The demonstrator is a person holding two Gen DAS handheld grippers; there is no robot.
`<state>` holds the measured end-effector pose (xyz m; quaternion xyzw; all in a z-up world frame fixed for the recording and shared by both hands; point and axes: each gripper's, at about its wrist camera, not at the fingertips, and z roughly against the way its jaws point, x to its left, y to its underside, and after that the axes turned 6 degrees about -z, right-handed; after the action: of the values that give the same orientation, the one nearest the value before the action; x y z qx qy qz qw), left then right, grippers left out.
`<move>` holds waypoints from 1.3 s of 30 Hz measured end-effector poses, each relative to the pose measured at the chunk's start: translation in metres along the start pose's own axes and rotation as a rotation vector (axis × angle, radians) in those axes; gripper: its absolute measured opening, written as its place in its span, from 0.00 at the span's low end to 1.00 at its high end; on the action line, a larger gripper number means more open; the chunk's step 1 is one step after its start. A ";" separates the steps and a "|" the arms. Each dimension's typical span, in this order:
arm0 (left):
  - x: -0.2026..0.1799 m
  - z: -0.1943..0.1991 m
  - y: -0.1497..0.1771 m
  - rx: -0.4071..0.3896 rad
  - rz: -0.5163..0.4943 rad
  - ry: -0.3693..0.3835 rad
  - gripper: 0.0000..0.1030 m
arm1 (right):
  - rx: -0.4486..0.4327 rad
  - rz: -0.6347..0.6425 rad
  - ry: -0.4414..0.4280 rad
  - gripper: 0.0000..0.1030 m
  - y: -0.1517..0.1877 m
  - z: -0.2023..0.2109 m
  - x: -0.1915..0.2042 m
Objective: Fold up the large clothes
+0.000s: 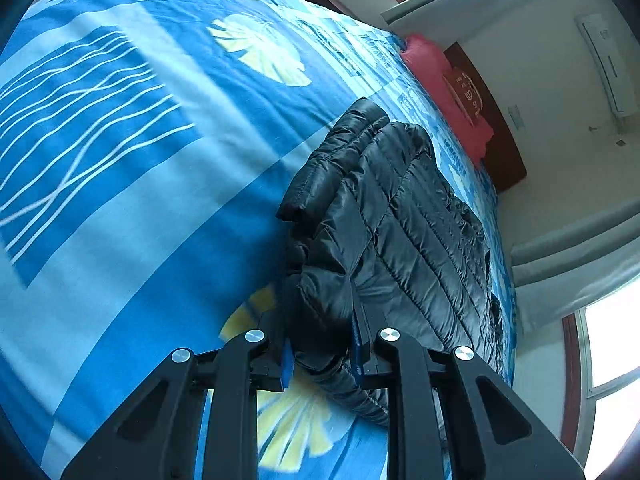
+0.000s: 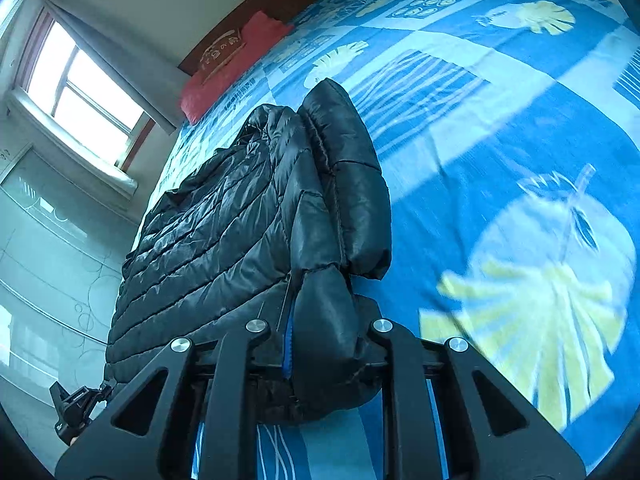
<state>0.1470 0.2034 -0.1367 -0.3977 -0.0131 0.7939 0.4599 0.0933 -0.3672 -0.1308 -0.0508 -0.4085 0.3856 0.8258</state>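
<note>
Starting at the left of the left wrist view, the bedspread (image 1: 132,184) fills most of the frame: smooth woven cotton in blue blocks, white wavy lines and pale yellow leaf prints. Right of centre lies the black puffer jacket (image 1: 400,216), a quilted nylon shell with stitched channels, glossy and crinkled, already doubled over with a sleeve cuff showing at its left edge. At lower centre my left gripper (image 1: 322,356) is clenched on a thick fold of the jacket's near edge, with fabric bulging between the blue-padded jaws. Further right, a red pillow (image 1: 444,92) sits against a dark wooden headboard, with grey curtains beyond.

In the right wrist view, a bright window (image 2: 84,92) sits upper left. The jacket runs up the centre-left of the frame along the bed's edge, its padded collar or hem roll standing at the right side of the bundle. At lower centre my right gripper (image 2: 320,344) is clamped on another puffy fold of the near edge. The bedspread spreads across the right half.

I judge the jacket light but bulky, soft and springy. The slick shell will likely slide on itself and in the pads, and the filling will push folds back open. I would hold at seams or the hem roll, where layers bunch and give the pads something firm.
</note>
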 end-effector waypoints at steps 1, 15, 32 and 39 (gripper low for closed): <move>-0.001 0.000 0.000 0.000 0.002 -0.001 0.21 | 0.001 -0.001 -0.001 0.17 0.003 0.003 -0.002; 0.005 0.017 0.013 0.000 0.008 -0.002 0.21 | 0.017 -0.012 -0.012 0.17 0.012 0.015 -0.013; 0.010 0.010 0.017 -0.001 -0.006 -0.012 0.25 | 0.033 -0.023 -0.017 0.21 0.000 -0.001 -0.024; 0.017 0.019 0.021 -0.010 -0.001 -0.015 0.35 | 0.033 -0.044 -0.010 0.33 0.002 0.004 -0.034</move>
<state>0.1153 0.2106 -0.1424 -0.3939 -0.0206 0.7964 0.4584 0.0766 -0.3892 -0.1504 -0.0265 -0.4073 0.3743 0.8326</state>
